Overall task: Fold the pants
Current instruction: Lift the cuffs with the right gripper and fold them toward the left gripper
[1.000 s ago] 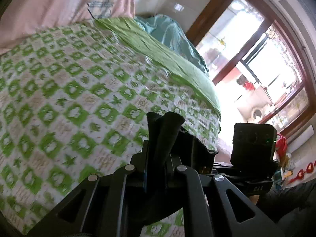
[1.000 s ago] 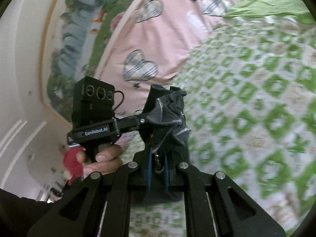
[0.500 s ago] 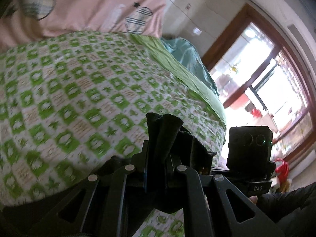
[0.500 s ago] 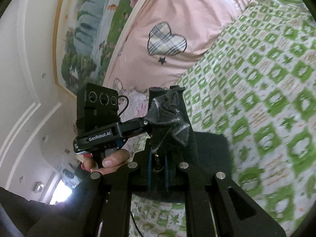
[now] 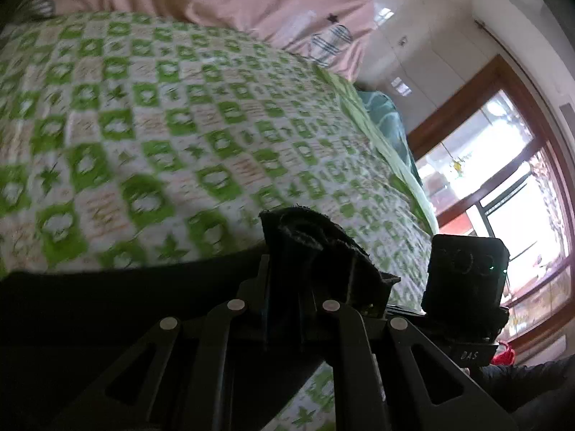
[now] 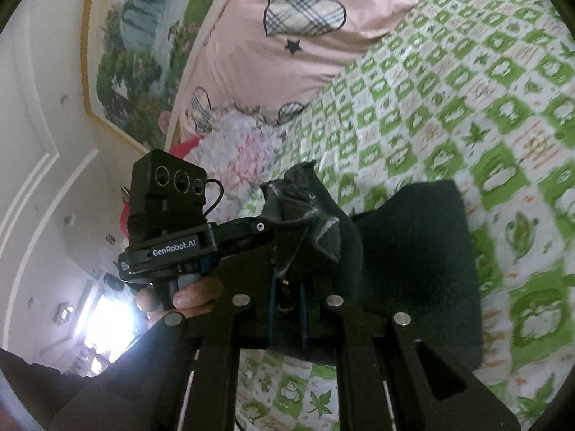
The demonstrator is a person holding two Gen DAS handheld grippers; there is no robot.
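The black pants [image 6: 413, 251] hang over the green-and-white checked bedspread [image 6: 467, 89], pinched at two spots. In the right wrist view my right gripper [image 6: 287, 287] is shut on a bunched edge of the fabric, which sticks up above the fingers. The rest of the cloth spreads to the right over the bed. My left gripper [image 5: 287, 287] is shut on another bunch of the pants [image 5: 309, 237], and dark cloth stretches away to its left. The left gripper's body [image 6: 169, 215] shows beside the right one, held by a hand [image 6: 187, 294].
A pink quilt with plaid hearts [image 6: 305, 28] lies at the head of the bed, beside a fluffy pink-white blanket [image 6: 237, 136]. A teal cloth [image 5: 384, 115] lies at the bed's far edge. Beyond it is a large wood-framed window [image 5: 503, 179].
Both grippers have travelled over the bed and sunk, carrying the pants. More black cloth now shows spread below and beside each gripper. The left gripper has rolled.
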